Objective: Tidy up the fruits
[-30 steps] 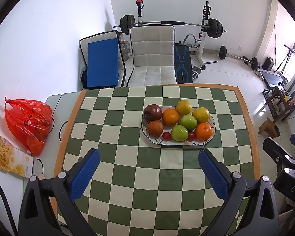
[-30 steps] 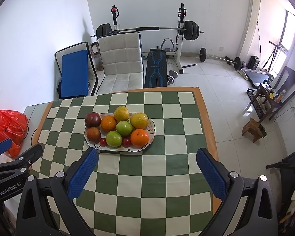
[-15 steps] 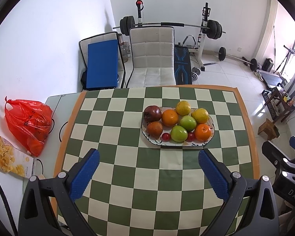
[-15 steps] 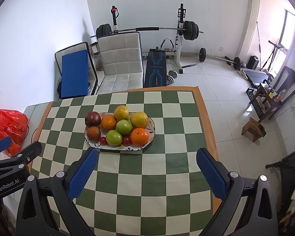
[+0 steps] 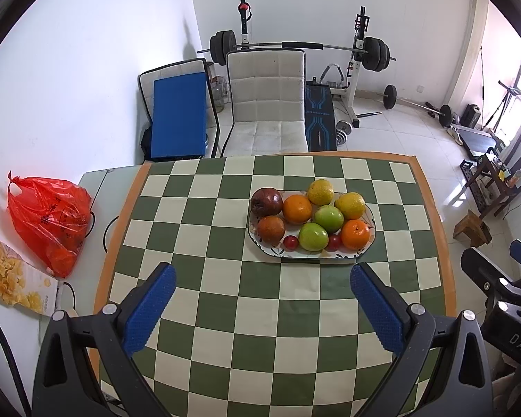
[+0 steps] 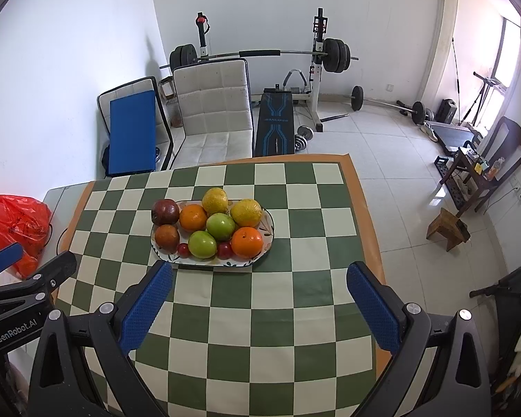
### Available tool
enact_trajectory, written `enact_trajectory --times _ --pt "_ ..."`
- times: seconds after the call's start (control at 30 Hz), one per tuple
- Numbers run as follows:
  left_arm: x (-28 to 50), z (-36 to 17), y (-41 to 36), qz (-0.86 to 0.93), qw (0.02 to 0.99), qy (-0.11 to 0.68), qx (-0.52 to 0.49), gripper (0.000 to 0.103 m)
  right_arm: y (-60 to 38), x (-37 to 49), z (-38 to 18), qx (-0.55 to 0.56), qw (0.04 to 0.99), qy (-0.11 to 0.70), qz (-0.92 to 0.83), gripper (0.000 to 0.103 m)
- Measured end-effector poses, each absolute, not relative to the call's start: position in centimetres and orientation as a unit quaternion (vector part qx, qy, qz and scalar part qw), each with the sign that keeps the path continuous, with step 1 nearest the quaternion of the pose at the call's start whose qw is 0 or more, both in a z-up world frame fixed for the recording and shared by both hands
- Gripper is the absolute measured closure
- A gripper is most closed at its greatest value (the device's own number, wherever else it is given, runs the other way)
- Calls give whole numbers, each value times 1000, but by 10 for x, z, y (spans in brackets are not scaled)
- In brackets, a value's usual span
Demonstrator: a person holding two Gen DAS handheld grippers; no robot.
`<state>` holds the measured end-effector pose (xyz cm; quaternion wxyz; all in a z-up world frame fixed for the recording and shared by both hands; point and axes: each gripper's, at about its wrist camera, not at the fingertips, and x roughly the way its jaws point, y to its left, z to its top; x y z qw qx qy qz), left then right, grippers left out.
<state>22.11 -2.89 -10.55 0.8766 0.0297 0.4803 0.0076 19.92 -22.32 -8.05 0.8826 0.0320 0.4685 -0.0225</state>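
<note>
An oval plate (image 5: 371, 239) heaped with fruit sits on a table (image 5: 225, 299) covered in a green and cream checked cloth, its long axis running left to right across both views. In the left wrist view the plate lies in the middle of the frame, ahead of the left claw (image 5: 262, 307) and shifted toward its right finger. In the right wrist view the same plate (image 6: 270, 239) lies ahead of the right claw (image 6: 258, 307) and shifted toward its left finger, just beyond that fingertip. Neither claw looks clearly nearer. On the plate are a dark red fruit (image 5: 266, 201), a brown-red one, two oranges (image 5: 297, 209), two yellow citrus, two green apples (image 5: 312, 236) and two small red fruits, all touching or nearly so. Both claws hover above the near part of the table, spread wide and holding nothing. The fruit already lies gathered on the plate; whether it has been arranged or awaits sorting cannot be told.
</note>
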Motion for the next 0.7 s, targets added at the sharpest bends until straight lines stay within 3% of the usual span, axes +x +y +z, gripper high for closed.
enact_trajectory --times 0.7 --pt "219 -106 -28 7 877 479 29 0 -224 196 -73 32 885 464 -24 1"
